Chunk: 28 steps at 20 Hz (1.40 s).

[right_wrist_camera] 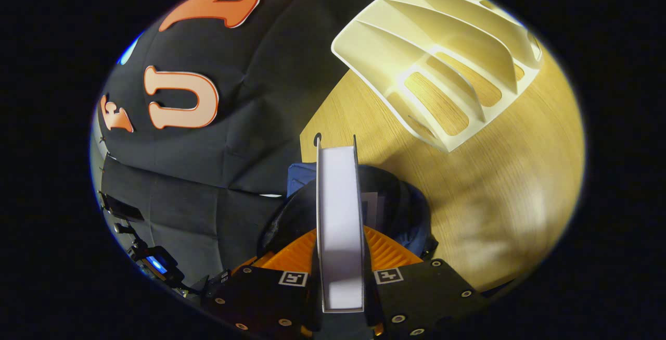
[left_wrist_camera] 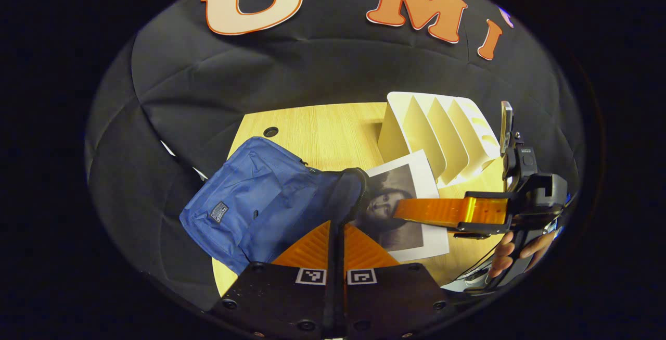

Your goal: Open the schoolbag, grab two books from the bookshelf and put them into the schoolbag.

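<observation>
White-paged book (right_wrist_camera: 341,225) clamped edge-on in right gripper (right_wrist_camera: 341,256), half inside open blue schoolbag (left_wrist_camera: 260,199) mouth. Left gripper (left_wrist_camera: 337,246) pinches bag rim, fingers nearly together. Bookshelf (left_wrist_camera: 442,137) on wooden table (left_wrist_camera: 322,131) looks bare, so likely final book; release left.

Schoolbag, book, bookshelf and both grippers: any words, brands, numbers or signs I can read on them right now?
Schoolbag: a small dark patch on its front; its print is too small to read.
Book: the cover carries a photo in a white border, with no legible words.
Left gripper and right gripper: square coded markers, no words or numbers.
Bookshelf: plain, no text.
</observation>
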Each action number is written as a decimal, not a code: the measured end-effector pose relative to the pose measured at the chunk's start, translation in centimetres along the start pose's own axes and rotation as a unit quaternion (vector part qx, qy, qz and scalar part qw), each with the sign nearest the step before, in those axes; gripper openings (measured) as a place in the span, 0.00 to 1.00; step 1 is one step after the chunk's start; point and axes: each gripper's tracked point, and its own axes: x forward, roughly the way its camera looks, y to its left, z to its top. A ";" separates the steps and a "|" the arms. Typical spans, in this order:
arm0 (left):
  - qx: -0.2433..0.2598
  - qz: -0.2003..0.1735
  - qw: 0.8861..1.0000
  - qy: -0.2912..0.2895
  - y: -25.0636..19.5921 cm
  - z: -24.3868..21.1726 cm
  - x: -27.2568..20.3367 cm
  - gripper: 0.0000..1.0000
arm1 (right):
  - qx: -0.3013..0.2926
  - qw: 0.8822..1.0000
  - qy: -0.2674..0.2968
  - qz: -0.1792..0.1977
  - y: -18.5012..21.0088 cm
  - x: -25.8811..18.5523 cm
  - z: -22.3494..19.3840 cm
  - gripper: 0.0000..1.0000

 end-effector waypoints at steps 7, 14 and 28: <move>0.017 -0.012 1.000 0.007 -1.2 -0.2 -0.1 0.00 | 0.030 0.999 0.003 0.030 0.3 2.8 -2.2 0.31; 0.047 -0.020 0.999 0.008 -1.8 0.4 -0.7 0.01 | 0.048 0.996 0.032 0.068 0.6 6.1 -4.4 0.32; 0.072 -0.041 0.997 0.001 -1.6 2.4 -1.5 0.01 | 0.051 0.992 0.061 0.100 2.2 11.5 -7.4 0.33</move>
